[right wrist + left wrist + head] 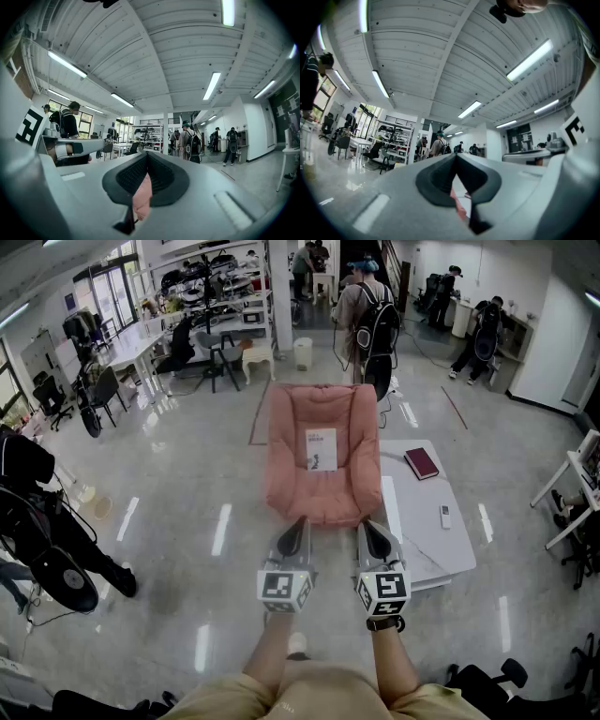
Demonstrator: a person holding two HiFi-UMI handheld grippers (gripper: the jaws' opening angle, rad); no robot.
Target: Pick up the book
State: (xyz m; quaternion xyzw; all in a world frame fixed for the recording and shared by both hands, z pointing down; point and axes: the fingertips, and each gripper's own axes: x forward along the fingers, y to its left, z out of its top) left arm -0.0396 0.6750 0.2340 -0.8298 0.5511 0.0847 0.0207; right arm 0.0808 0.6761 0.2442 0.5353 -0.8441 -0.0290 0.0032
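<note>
Left gripper [301, 521] and right gripper [367, 523]: both closed, pads together, nothing pinched. Only a sliver of pink visible through each slit.

Not yet at the book [321, 449]: white, resting cover-up on the cushion of the pink chair [286, 479], well ahead of both tips.

Likely trouble from here, nearest first:
- Arriving shut. Would shove the book deeper into the cushion or slide it down instead of taking it. Calls for opening before contact.
- Pinching on soft, sloped padding. Prone to giving way under pressure, to catching fabric along with the cover, or to slipping off the edge.
- Gripping one corner only. Probably a thin volume, so apt to sag or fan open once lifted.
- Choosing wrongly. A second candidate off to the right: red book [421, 463] flat on the white table [427, 549], near a remote [445, 516]. Impossible to tell from the task line alone whether white or red is intended, though aimed at the chair for now.
- Leaning in too low. Could knock the seat front with a lower jaw.

Pose: held side by side, just apart, out in front of the body. Pointing roughly level toward the chair, left a touch upward. Forearms extended forward, near parallel, marker cubes facing up.
</note>
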